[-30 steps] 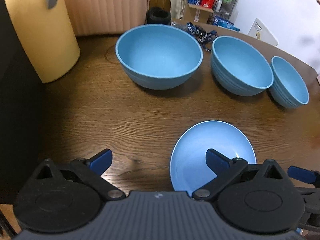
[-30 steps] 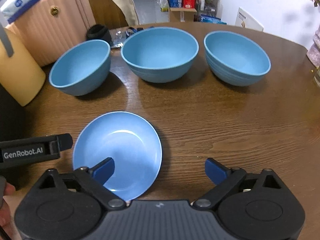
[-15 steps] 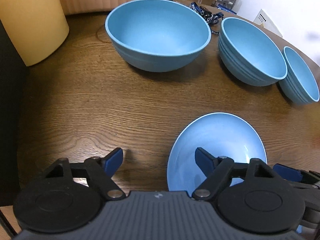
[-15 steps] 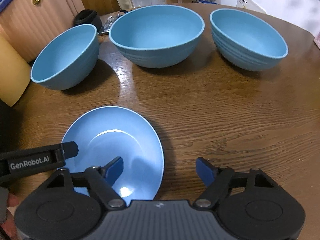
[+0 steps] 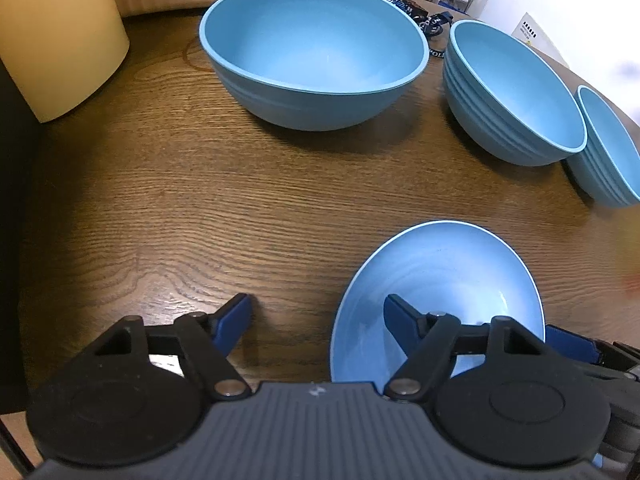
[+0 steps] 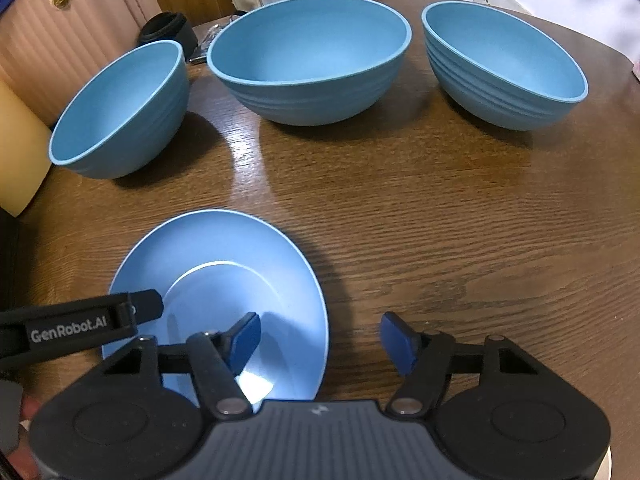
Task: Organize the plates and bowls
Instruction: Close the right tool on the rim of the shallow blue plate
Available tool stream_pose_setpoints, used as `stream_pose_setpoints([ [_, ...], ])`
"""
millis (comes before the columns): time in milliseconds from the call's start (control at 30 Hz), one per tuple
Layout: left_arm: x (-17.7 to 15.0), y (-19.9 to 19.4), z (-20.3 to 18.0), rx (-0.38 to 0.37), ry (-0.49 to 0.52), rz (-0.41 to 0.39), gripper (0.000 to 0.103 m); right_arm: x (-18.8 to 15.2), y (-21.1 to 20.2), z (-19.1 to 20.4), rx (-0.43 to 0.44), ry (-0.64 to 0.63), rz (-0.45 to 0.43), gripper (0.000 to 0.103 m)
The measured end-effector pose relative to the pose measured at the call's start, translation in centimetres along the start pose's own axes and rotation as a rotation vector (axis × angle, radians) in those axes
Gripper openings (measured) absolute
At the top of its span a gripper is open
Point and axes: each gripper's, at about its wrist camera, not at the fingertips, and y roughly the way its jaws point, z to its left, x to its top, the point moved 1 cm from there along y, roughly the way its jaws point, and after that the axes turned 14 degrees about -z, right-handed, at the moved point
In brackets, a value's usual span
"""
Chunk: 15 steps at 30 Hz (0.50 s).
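plate (image 6: pixel 240 248): light blue | bowls (image 6: pixel 312 56): blue | table (image 6: pixel 460 232): dark woodgrain | fingers (image 6: pixel 246 338): blue pads

plate (image 6: pixel 224 264): blue, flat on table | three bowls (image 6: pixel 312 60) behind (upright, empty)

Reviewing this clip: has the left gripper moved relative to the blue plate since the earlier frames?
Yes. The left gripper has come down toward the wooden table, the blue plate filling more of its view. Its jaws are closing, straddling the plate's rim without pressing it.
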Motion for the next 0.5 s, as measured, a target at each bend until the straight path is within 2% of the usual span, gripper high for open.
stream_pose_setpoints([
  [100, -0.01, -0.03, -0.26, 0.001, 0.01, -0.01, 0.071, -0.08, -0.09, 0.08, -0.005, -0.017, -0.007, 0.066],
  [300, 0.06, -0.18, -0.5, -0.004, 0.033, -0.034, 0.057, -0.15, 0.02, 0.53, -0.022, -0.056, -0.019, 0.064],
  [367, 0.14, -0.19, -0.51, -0.007, 0.034, -0.039, 0.049, -0.1, -0.05, 0.49, -0.017, -0.053, -0.027, 0.057],
  [433, 0.19, -0.17, -0.59, -0.012, 0.033, -0.041, 0.045, -0.07, -0.22, 0.49, -0.001, -0.05, -0.034, 0.042],
  [467, 0.19, -0.22, -0.56, -0.017, 0.033, -0.043, 0.041, -0.05, -0.29, 0.5, 0.01, -0.048, -0.035, 0.037],
  [500, 0.2, -0.25, -0.57, -0.026, 0.031, -0.043, 0.038, -0.06, -0.38, 0.52, 0.026, -0.044, -0.034, 0.027],
])
